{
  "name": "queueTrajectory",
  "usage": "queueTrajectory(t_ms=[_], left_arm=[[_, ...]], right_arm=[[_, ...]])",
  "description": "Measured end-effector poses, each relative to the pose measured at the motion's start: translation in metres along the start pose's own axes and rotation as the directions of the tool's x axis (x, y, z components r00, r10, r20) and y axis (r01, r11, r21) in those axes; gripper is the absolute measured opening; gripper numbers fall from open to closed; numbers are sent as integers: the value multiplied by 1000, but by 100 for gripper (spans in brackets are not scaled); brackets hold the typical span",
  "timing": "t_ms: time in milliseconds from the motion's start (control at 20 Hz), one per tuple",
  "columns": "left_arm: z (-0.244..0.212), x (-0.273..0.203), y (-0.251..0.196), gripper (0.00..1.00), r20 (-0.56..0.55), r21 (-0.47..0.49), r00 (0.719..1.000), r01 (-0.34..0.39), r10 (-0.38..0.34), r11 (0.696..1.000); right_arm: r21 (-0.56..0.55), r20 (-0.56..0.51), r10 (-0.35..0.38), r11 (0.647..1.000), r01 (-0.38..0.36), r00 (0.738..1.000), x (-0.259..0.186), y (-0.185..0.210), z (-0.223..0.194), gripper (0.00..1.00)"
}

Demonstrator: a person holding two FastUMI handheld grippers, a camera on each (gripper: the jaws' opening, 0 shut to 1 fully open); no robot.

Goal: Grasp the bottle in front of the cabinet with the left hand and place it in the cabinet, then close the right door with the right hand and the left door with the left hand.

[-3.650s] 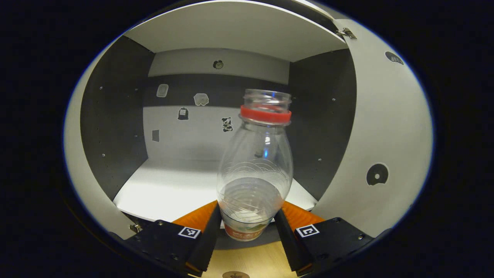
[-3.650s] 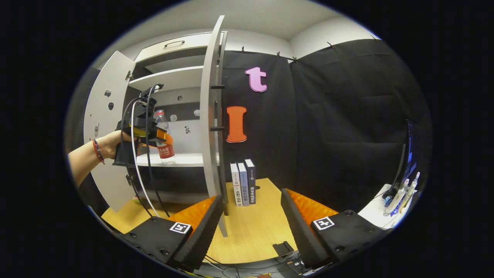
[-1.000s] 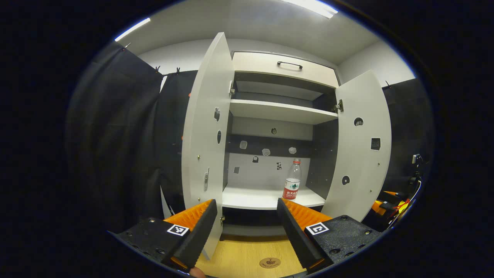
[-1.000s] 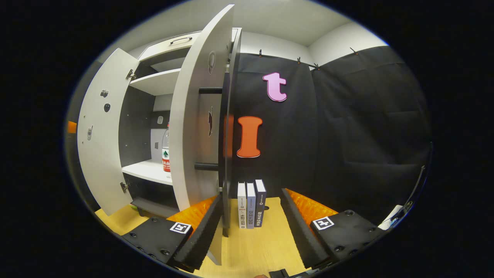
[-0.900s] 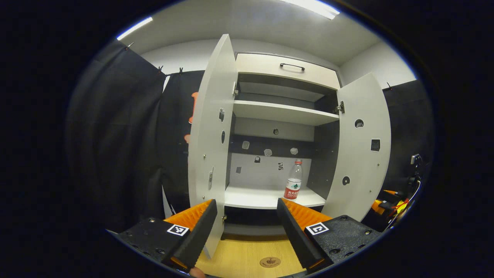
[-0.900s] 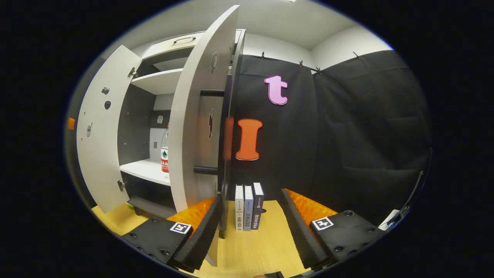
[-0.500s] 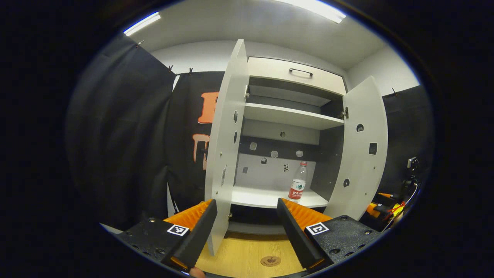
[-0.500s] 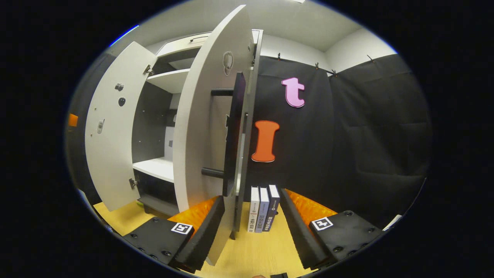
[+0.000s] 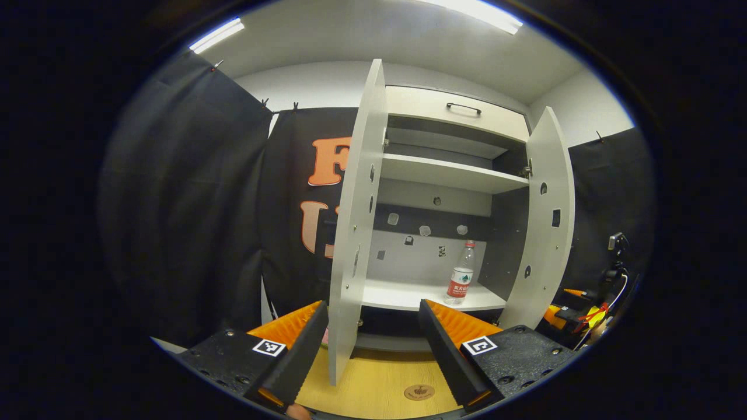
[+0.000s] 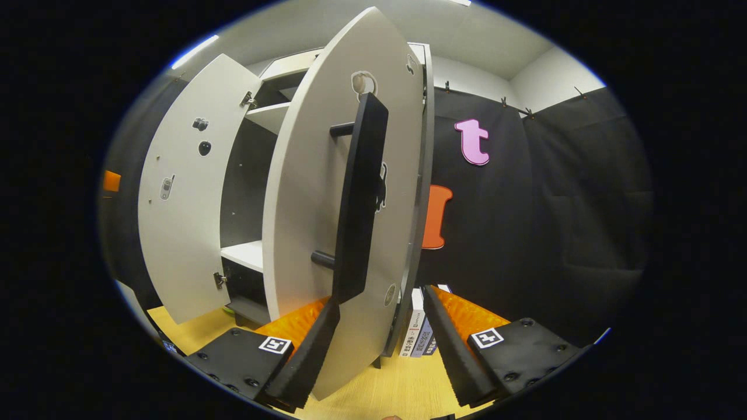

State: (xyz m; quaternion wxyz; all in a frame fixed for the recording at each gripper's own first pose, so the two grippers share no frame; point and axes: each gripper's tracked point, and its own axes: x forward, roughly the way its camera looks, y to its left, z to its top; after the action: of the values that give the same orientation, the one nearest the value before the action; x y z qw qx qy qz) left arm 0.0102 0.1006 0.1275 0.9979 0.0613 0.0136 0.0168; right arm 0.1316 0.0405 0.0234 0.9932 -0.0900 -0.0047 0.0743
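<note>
Against right door point(image 10: 327, 192), right hand-held gripper point(image 10: 379, 344).

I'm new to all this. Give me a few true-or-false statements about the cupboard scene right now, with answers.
1. The bottle stands upright on the cabinet's lower shelf. True.
2. Both doors are fully shut. False: the left door and right door are open.
3. The left tool grips the bottle. False: it is open, away from the bottle.
4. The right tool is open, next to the right door's handle. True.
5. Books lie on the shelf. False: they stand beside the cabinet.
</note>
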Motion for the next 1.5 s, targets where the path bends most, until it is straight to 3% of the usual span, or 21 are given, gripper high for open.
queueTrajectory(t_ms=[350, 650, 900, 1100, 1500], left_arm=[[-3, 6, 14, 95, 11, -7, 1000, -5, 5, 1000], [-6, 14, 33, 95, 10, -17, 1000, -26, 27, 1000], [-11, 15, 58, 95, 1, -13, 997, -74, 74, 997], [-24, 24, 82, 95, -20, -6, 995, -100, 100, 995], [-59, 61, 109, 94, -71, -23, 993, -93, 91, 995]], right_arm=[[3, 7, 12, 1000, -12, 1000, 28, 11, 6, 96], [-15, 14, 67, 998, -67, 998, 67, 45, 9, 96], [-17, 3, 50, 999, -50, 999, 94, 59, 6, 96], [-30, 5, 37, 999, -36, 999, 98, 61, 9, 87], [-38, -15, -19, 999, 18, 1000, 97, 62, 10, 87]])
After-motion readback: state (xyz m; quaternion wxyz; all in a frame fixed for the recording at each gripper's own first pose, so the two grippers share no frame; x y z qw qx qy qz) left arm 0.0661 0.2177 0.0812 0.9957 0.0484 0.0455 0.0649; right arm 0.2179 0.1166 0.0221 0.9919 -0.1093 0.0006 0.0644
